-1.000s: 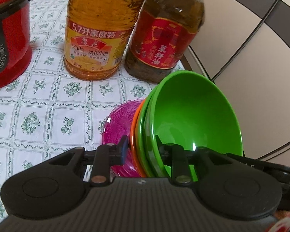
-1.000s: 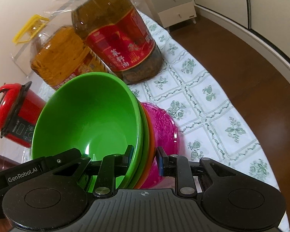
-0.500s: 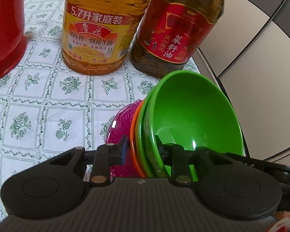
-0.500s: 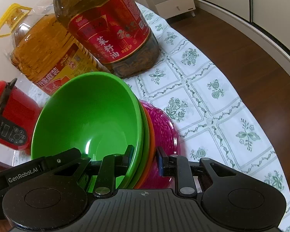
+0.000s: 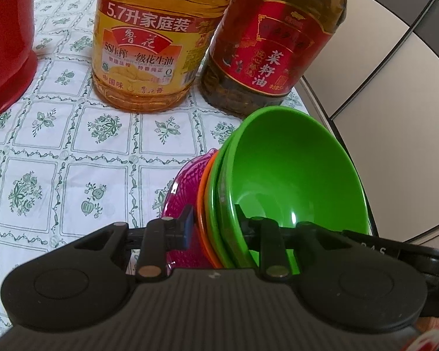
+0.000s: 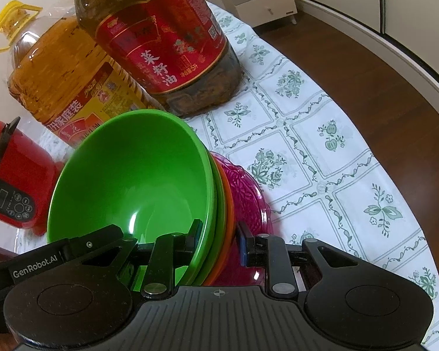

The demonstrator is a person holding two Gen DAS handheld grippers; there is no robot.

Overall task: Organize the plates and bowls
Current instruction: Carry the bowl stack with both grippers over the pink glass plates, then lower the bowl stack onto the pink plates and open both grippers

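A nested stack of dishes is held on edge between both grippers: a green bowl innermost, a second green rim, an orange bowl and a pink patterned plate outermost. My left gripper is shut on the stack's rims, one finger inside the green bowl, the other against the pink plate. My right gripper is shut on the same stack from the opposite side. The stack hangs above the patterned tablecloth.
Two large oil jugs stand close ahead: a yellow-labelled one and a red-labelled one. A red cooker stands at the left. The table's round edge drops to wood floor at the right.
Both grippers with the stack have moved forward toward the oil jugs, which now appear larger and closer. The grip on the stack has not changed.
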